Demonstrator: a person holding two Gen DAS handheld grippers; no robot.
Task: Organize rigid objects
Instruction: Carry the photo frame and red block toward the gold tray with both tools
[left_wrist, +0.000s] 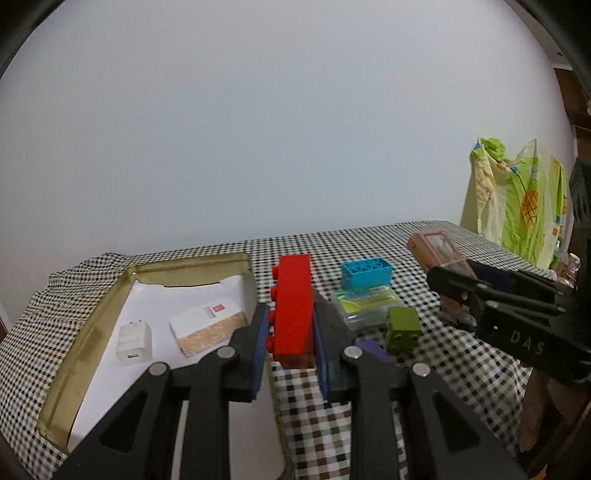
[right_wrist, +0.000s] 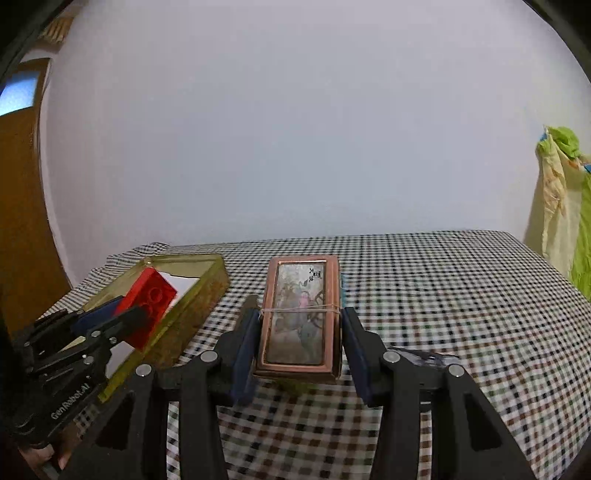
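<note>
My left gripper (left_wrist: 290, 354) is shut on a long red brick (left_wrist: 293, 314) and holds it above the table, just right of the gold-rimmed tray (left_wrist: 88, 325). In the right wrist view the red brick (right_wrist: 149, 306) and the left gripper (right_wrist: 114, 321) show over the tray (right_wrist: 184, 317). My right gripper (right_wrist: 299, 354) is shut on a copper-framed box (right_wrist: 299, 314) with a rubber band round it, held above the checkered cloth. It also shows in the left wrist view (left_wrist: 439, 254), in the right gripper (left_wrist: 454, 280).
The tray holds a white charger (left_wrist: 133, 341) and a white-and-tan box (left_wrist: 208, 326). On the checkered cloth (left_wrist: 424, 369) lie a blue brick (left_wrist: 365, 273), a clear case (left_wrist: 365, 306), a green brick (left_wrist: 402, 328) and a purple piece (left_wrist: 375, 350). Green-yellow fabric (left_wrist: 517, 199) hangs at the right.
</note>
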